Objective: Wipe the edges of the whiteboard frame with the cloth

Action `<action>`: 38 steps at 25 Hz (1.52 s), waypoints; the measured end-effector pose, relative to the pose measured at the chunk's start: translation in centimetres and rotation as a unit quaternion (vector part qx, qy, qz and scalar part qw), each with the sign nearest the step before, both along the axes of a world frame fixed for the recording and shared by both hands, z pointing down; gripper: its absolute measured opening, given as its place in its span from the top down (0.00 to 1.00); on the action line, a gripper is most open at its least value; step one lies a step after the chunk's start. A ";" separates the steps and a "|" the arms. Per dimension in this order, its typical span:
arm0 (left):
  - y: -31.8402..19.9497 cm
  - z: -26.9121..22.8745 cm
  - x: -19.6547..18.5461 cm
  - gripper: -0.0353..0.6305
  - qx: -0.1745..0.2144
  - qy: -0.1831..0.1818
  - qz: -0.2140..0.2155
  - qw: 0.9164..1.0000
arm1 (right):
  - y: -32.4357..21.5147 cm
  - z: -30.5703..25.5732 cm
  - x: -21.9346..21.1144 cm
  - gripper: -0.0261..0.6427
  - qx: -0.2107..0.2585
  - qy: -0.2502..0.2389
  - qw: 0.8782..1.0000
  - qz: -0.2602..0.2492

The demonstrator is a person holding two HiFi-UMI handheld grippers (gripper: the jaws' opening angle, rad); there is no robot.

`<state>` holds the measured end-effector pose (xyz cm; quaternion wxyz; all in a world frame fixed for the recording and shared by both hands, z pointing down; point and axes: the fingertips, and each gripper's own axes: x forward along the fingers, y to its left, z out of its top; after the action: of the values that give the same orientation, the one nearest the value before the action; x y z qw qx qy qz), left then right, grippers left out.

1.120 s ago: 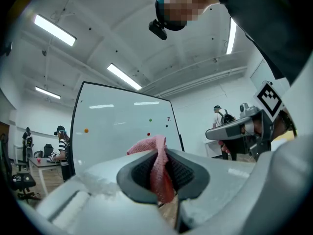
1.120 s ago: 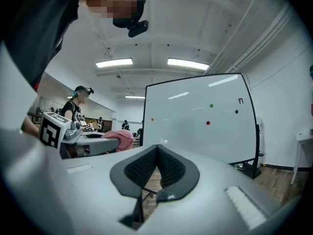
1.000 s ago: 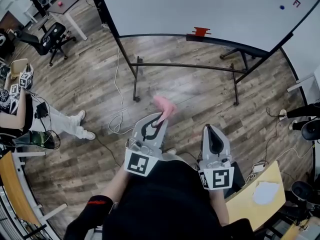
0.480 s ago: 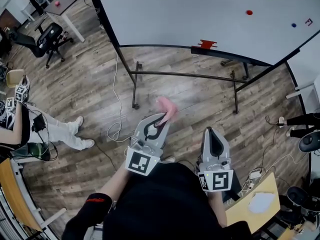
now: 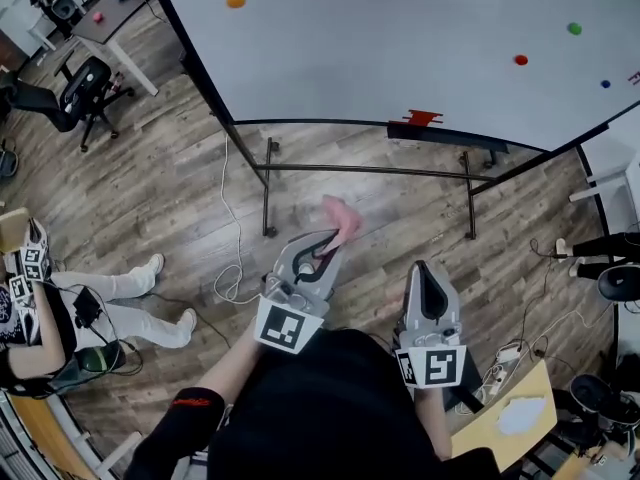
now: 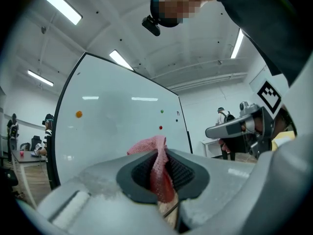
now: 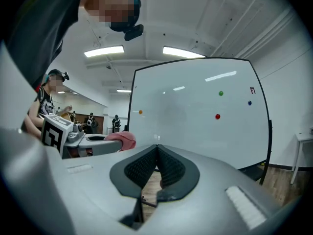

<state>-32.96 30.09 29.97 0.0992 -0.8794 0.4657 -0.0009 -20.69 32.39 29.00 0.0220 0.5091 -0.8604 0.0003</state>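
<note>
Cloth (image 5: 339,218): pink, end protruding from the left claw (image 5: 324,244), short of the whiteboard (image 5: 400,48).
Left claw: clamped on the cloth.
Right claw (image 5: 429,271): jaws together, empty.
Frame (image 5: 310,123): dark, well ahead of both claws.

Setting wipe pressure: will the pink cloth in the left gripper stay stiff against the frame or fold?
Probably floppy: the pink cloth is pinched into a thin fold between the left gripper fingers, its free end bunching above. Likely light; it sticks out without sagging. Mesh-like weave probably grips, not slips.
</note>
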 end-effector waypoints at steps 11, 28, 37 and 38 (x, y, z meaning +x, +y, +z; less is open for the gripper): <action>-6.9 1.6 -6.0 0.91 -0.008 -0.005 0.003 1.000 | -6.6 0.7 -4.9 0.96 0.006 0.009 1.000 0.016; -12.8 4.4 -6.9 0.91 -0.037 -0.014 -0.052 0.998 | -13.7 2.7 -6.0 0.96 -0.018 0.025 0.998 -0.050; -17.2 6.2 -6.0 0.91 -0.067 -0.016 -0.131 0.989 | -19.4 3.5 -5.2 0.96 -0.017 0.028 0.989 -0.143; -17.5 6.7 -6.0 0.91 -0.078 -0.010 -0.143 0.987 | -19.9 3.7 -5.2 0.96 -0.018 0.029 0.988 -0.153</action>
<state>-39.00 12.60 36.64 0.0336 -0.8088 0.5840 -0.0606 -25.94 12.53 32.71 0.0558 0.3710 -0.9270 -0.0022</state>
